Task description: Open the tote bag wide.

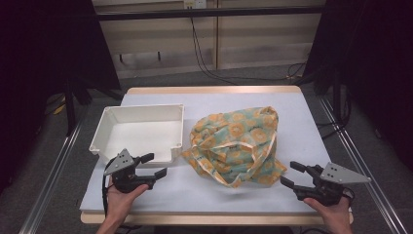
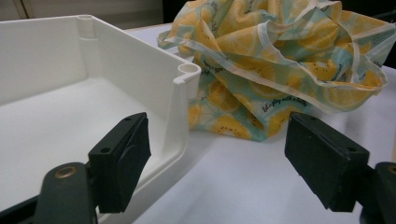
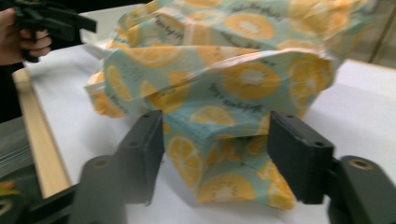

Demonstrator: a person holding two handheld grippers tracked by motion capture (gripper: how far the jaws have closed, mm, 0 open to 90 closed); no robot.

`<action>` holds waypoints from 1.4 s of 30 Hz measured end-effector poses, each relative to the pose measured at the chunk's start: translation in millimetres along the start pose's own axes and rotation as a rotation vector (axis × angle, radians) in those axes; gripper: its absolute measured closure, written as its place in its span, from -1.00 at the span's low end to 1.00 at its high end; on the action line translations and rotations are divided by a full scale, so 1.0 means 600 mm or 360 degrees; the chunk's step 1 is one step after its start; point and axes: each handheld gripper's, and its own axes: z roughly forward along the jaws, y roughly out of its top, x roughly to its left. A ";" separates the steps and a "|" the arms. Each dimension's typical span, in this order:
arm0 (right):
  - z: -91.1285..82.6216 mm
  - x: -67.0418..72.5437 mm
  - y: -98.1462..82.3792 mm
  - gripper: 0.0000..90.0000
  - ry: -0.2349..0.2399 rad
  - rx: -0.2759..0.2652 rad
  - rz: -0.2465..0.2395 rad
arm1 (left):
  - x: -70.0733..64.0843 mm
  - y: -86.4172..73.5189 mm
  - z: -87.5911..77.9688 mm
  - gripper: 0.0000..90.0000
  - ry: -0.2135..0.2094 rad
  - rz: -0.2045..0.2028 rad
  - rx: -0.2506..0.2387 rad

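Two hand-held grippers are in use over a white-covered tabletop [image 1: 292, 105] with a pale wooden edge.

Largest item on it: a crumpled cloth bag [image 1: 236, 145], teal with an orange-slice print and cream binding tape. It lies right of centre on the tabletop, slumped in loose folds, with its lower right corner reaching toward the right gripper.

Next: a white plastic tray [image 1: 104, 127], rectangular, with rounded corner posts. It stands on the left part of the tabletop, just beside the bag; whether the two touch cannot be told.

Right gripper [image 1: 287, 174]: held at the near right edge of the tabletop, pointing left at the bag. In the right gripper view its jaws are spread, and the bag's corner [image 3: 224, 177] lies between them without either pad pressing on it.

Left gripper [image 1: 157, 165]: held at the tray's near right corner. Its jaws are spread; in the left gripper view one jaw stands inside the tray's rim line and the other over bare tabletop, gripping nothing.
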 end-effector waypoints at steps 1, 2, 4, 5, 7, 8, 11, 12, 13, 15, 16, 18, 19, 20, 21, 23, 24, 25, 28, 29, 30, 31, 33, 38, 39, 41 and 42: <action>0.001 0.001 0.003 -0.09 0.0026 0.0014 0.0003 | -0.002 0.001 0.002 -0.47 -0.0014 -0.0001 0.0006; 0.003 0.001 0.006 -0.05 0.0047 0.0023 0.0006 | -0.004 0.001 0.003 -0.47 -0.0015 0.0008 0.0019; 0.006 0.003 0.016 -0.01 0.0088 0.0044 0.0004 | -0.010 0.002 0.004 -0.46 -0.0019 0.0019 0.0047; 0.006 0.003 0.016 -0.01 0.0088 0.0044 0.0004 | -0.010 0.002 0.004 -0.45 -0.0019 0.0019 0.0047; 0.010 0.006 0.025 0.03 0.0137 0.0046 0.0020 | -0.015 0.003 0.004 -0.44 -0.0058 0.0033 0.0038; 0.012 0.008 0.028 0.03 0.0152 0.0051 0.0013 | -0.018 0.003 0.005 -0.44 -0.0051 0.0027 0.0047; 0.019 0.011 0.038 0.03 0.0192 0.0080 0.0006 | -0.020 0.004 0.008 -0.41 -0.0079 0.0038 0.0074; 0.022 0.010 0.042 0.03 0.0205 0.0084 -0.0009 | -0.021 0.004 0.010 -0.40 -0.0090 0.0042 0.0071; 0.022 0.010 0.042 0.03 0.0205 0.0084 -0.0009 | -0.021 0.004 0.010 -0.39 -0.0090 0.0042 0.0071; 0.028 0.007 0.054 0.03 0.0245 0.0093 0.0002 | -0.024 0.004 0.012 -0.38 -0.0086 0.0033 0.0072; 0.031 0.004 0.059 0.02 0.0255 0.0102 -0.0005 | -0.025 0.004 0.013 -0.38 -0.0083 0.0032 0.0076; 0.040 0.000 0.070 0.00 0.0276 0.0118 -0.0016 | -0.025 0.003 0.013 -0.38 -0.0080 0.0033 0.0075; 0.046 -0.002 0.076 -0.04 0.0299 0.0136 -0.0018 | -0.024 0.003 0.013 -0.39 -0.0078 0.0033 0.0077; 0.052 -0.004 0.083 -0.04 0.0317 0.0158 -0.0029 | -0.024 0.003 0.013 -0.39 -0.0077 0.0035 0.0077; 0.057 -0.004 0.089 -0.05 0.0298 0.0164 -0.0048 | -0.024 0.003 0.013 -0.39 -0.0077 0.0035 0.0077; 0.066 -0.007 0.102 -0.05 0.0317 0.0146 -0.0046 | -0.024 0.004 0.012 -0.39 -0.0073 0.0057 0.0085; 0.069 -0.007 0.109 -0.04 0.0320 0.0140 -0.0054 | -0.024 0.004 0.012 -0.40 -0.0073 0.0057 0.0085; 0.073 -0.008 0.115 -0.03 0.0317 0.0146 -0.0059 | -0.024 0.003 0.013 -0.40 -0.0082 0.0049 0.0089; 0.083 -0.012 0.128 0.01 0.0350 0.0156 -0.0064 | -0.023 0.003 0.013 -0.48 -0.0067 0.0031 0.0096; 0.083 -0.012 0.128 0.01 0.0350 0.0156 -0.0064 | -0.022 0.003 0.013 -0.48 -0.0056 0.0022 0.0092; 0.086 -0.013 0.131 0.02 0.0362 0.0168 -0.0069 | -0.021 0.003 0.013 -0.50 -0.0056 0.0024 0.0090; 0.095 -0.016 0.136 0.04 0.0375 0.0190 -0.0075 | -0.020 0.003 0.013 -0.52 -0.0048 0.0022 0.0087; 0.098 -0.018 0.138 0.04 0.0375 0.0199 -0.0074 | -0.020 0.003 0.013 -0.54 -0.0046 0.0022 0.0083; 0.120 -0.029 0.156 0.04 0.0368 0.0211 -0.0079 | -0.019 0.002 0.015 -0.56 -0.0068 0.0010 0.0092; 0.124 -0.030 0.160 0.04 0.0370 0.0212 -0.0080 | -0.018 0.002 0.015 -0.56 -0.0066 0.0014 0.0093; 0.133 -0.032 0.169 0.05 0.0380 0.0226 -0.0090 | -0.018 0.002 0.015 -0.57 -0.0055 0.0017 0.0105; 0.133 -0.032 0.169 0.05 0.0380 0.0226 -0.0090 | -0.018 0.002 0.015 -0.58 -0.0055 0.0017 0.0105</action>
